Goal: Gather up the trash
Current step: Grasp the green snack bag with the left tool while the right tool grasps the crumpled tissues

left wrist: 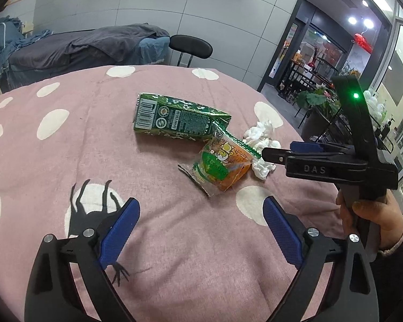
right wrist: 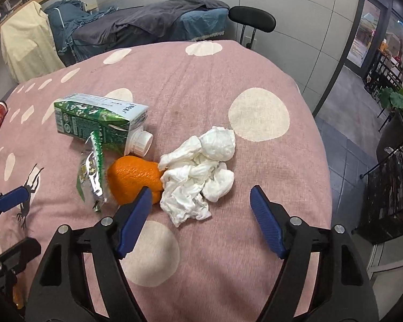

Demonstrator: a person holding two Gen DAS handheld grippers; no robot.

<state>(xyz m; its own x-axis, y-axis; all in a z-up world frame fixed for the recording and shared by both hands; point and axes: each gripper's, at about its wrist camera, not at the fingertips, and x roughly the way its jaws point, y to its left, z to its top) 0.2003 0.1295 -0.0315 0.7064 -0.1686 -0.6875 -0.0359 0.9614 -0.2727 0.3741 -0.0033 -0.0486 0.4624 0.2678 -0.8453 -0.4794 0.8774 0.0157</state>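
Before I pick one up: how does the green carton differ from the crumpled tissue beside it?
The carton is a rigid box, green printed with a white cap, lying on its side; the tissue is plain white, soft and crumpled into a loose heap. The carton lies farther from the right claw; the tissue sits just ahead of its open jaws. The tissue touches the orange; whether the carton does is unclear. Both rest on the pink cloth.

A green carton (right wrist: 99,119) lies on its side before me, white cap (right wrist: 140,142) pointing at the crumpled white tissue (right wrist: 198,171). A torn snack wrapper (right wrist: 92,171) leans against the orange peel (right wrist: 133,178), which touches the tissue.
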